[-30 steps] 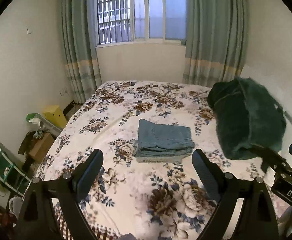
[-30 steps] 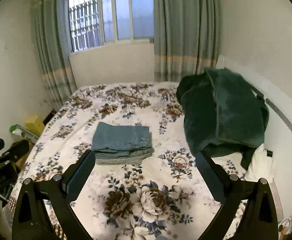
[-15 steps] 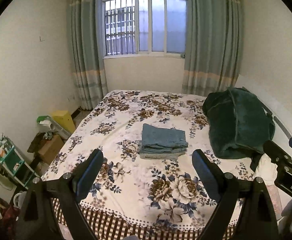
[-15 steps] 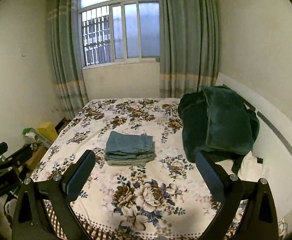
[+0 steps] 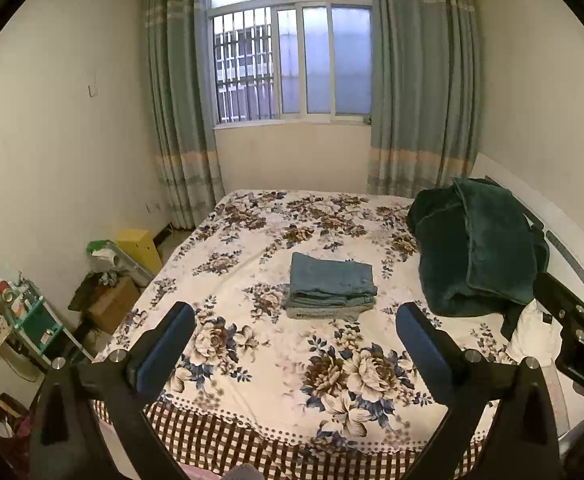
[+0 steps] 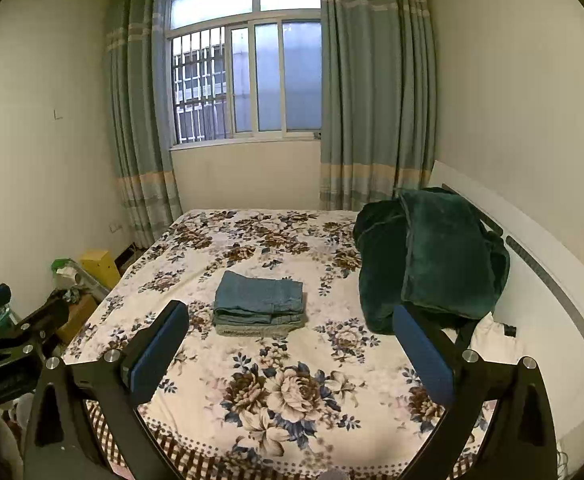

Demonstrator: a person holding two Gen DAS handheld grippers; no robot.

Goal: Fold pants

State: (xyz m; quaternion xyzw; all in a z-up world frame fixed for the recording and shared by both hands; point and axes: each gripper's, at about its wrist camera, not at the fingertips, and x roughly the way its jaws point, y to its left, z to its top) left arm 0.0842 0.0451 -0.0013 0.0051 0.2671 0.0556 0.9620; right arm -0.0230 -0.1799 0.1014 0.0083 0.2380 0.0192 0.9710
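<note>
since a second ago: both grippers have drawn back from the bed, so more of the room, the window top and the checked bed edge come into view; the pants look smaller and farther off, and lie as they did.
pants (image 5: 330, 286): folded into a neat, squarish blue denim stack of several layers, a paler layer showing at the near bottom edge; flat, with the folded edges toward the cameras.
pants place: near the middle of the bed (image 5: 251, 380), on the floral cover, well apart from both grippers; in the right wrist view the pants (image 6: 259, 304) sit left of the green blanket, not touching it.
left gripper (image 5: 295, 334): jaws wide, holding nothing, hovering off the near edge of the bed; its blue pads (image 5: 163, 350) frame the stack from afar.
right gripper (image 6: 289, 344): jaws wide, holding nothing, also off the near bed edge; part of it shows at the right rim of the left wrist view.
green blanket (image 5: 476, 248): dark, plush, heaped on the right side of the bed against the white headboard (image 6: 540, 264).
window (image 5: 292, 60): barred on the left pane, flanked by grey-green curtains (image 5: 179, 120).
floor clutter: a yellow box (image 5: 139, 246) and a cardboard box (image 5: 111, 304) left of the bed.
</note>
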